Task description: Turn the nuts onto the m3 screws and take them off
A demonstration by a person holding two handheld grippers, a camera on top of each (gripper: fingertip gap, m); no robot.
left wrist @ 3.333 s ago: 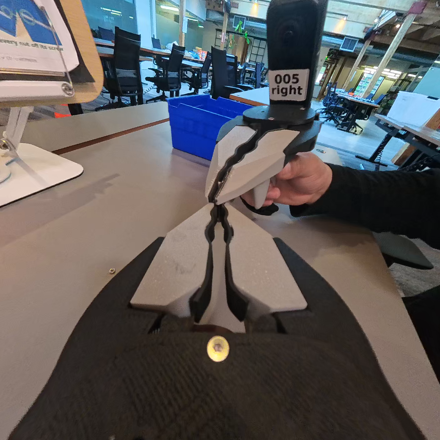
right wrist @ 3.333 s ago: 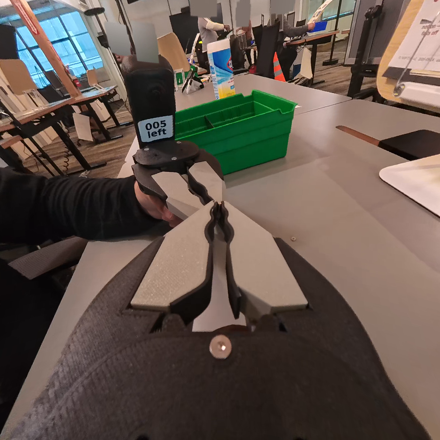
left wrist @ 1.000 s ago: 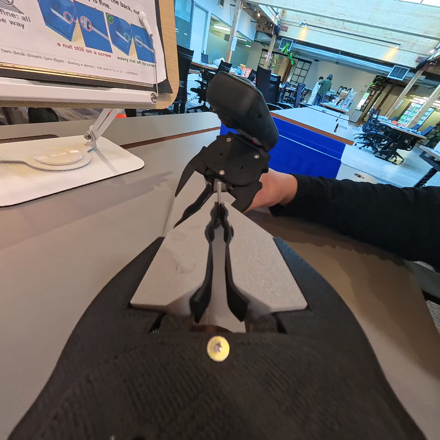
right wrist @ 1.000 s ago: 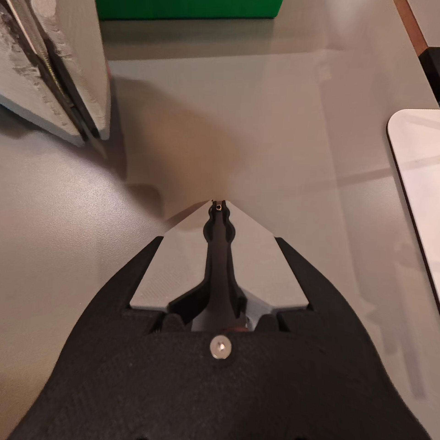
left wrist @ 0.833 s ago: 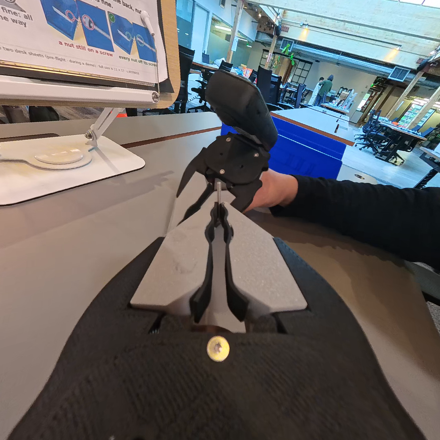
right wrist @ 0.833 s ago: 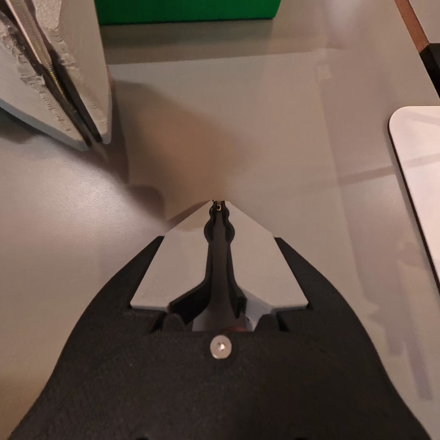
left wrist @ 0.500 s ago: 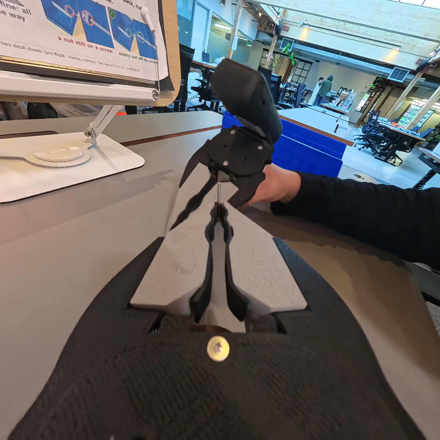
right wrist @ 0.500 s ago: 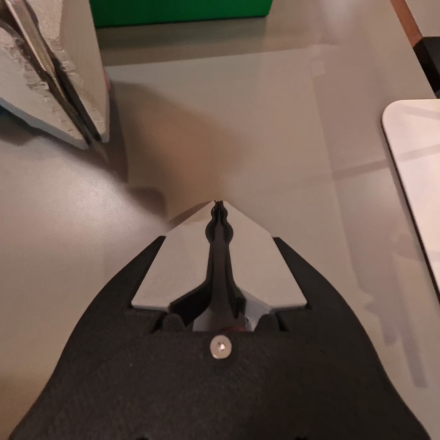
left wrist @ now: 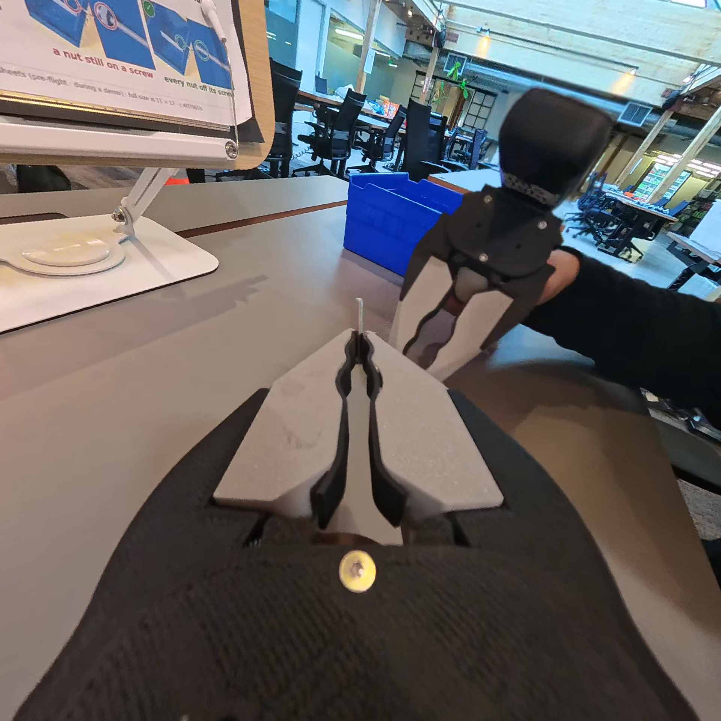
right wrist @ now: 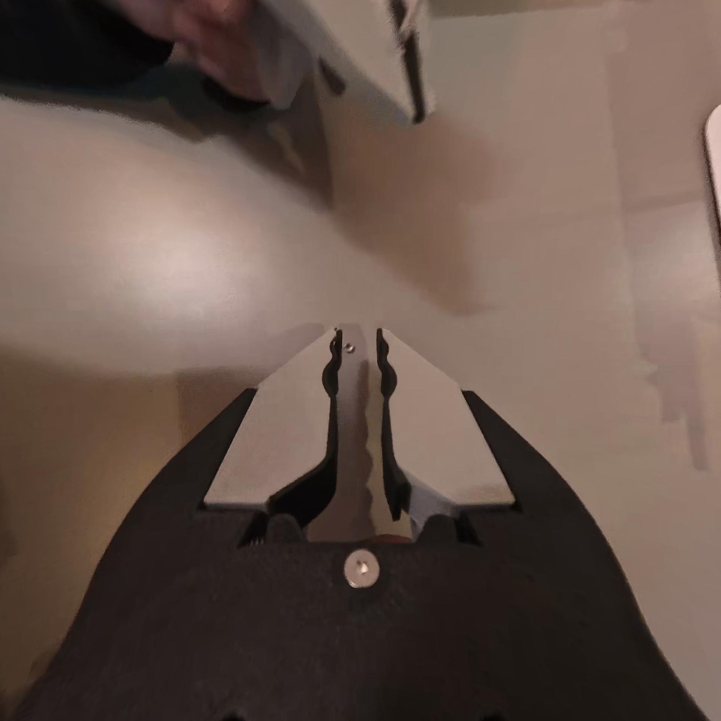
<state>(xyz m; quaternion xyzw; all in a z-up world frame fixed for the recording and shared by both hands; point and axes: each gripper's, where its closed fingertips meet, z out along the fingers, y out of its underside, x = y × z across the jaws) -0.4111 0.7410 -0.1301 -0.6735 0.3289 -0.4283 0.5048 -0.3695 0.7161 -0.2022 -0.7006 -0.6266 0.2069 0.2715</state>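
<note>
My left gripper [left wrist: 361, 336] is shut on a thin M3 screw [left wrist: 359, 315] whose bare shaft sticks up from the fingertips. No nut shows on it. My right gripper [left wrist: 425, 361] is to the right of the screw and points down at the grey table [left wrist: 195, 370]. In the right wrist view the right gripper [right wrist: 357, 333] is open just above the table. A tiny nut [right wrist: 350, 347] shows between its fingers, close to the left one. I cannot tell whether it lies on the table. The left gripper [right wrist: 409, 58] is a blur at the top.
A white stand [left wrist: 97, 265] with an instruction sheet [left wrist: 117, 58] is at the far left; its base edge [right wrist: 714, 156] shows at the right. A blue bin [left wrist: 390, 226] stands behind. A hand and black sleeve [left wrist: 624, 331] hold the right gripper. My hands' fingertips stand some 9 centimeters from each other.
The right gripper was shut on the nut at the screw's tip. It has swung off to the right and down toward the table and opened, letting the nut go. The left gripper still holds the screw.
</note>
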